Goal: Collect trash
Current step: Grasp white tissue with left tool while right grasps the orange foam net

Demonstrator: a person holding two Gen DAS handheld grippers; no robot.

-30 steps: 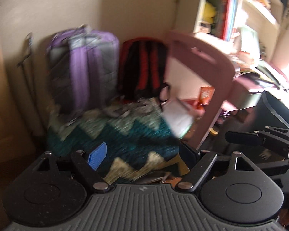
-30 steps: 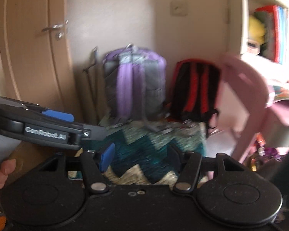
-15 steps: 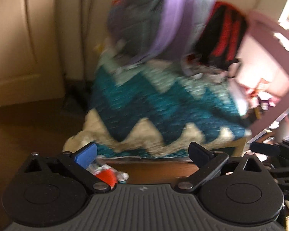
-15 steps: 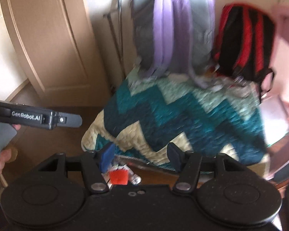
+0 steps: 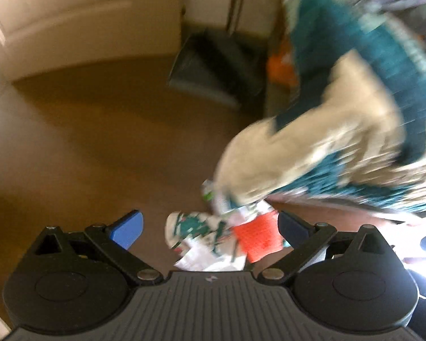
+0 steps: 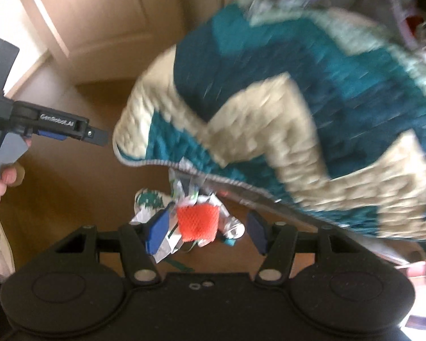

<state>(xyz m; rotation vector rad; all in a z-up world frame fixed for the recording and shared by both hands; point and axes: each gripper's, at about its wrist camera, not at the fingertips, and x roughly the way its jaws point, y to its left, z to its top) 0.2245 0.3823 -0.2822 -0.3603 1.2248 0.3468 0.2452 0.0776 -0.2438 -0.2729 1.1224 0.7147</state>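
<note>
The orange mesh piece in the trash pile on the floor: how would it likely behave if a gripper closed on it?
The orange mesh piece looks like soft netting, so it would probably squash and flop rather than hold shape. It seems light. It lies among crumpled wrappers, so neighbours may lift or shift with it.

Under the quilted cloth blanket (image 6: 284, 108) I am seeing crumpled, glossy wrappers (image 5: 201, 233) lying beside an orange mesh piece (image 6: 197, 221). They are resting on the smooth brown floor (image 5: 85, 142). My matt black plastic fingers (image 5: 127, 228) are showing blue pads.
</note>
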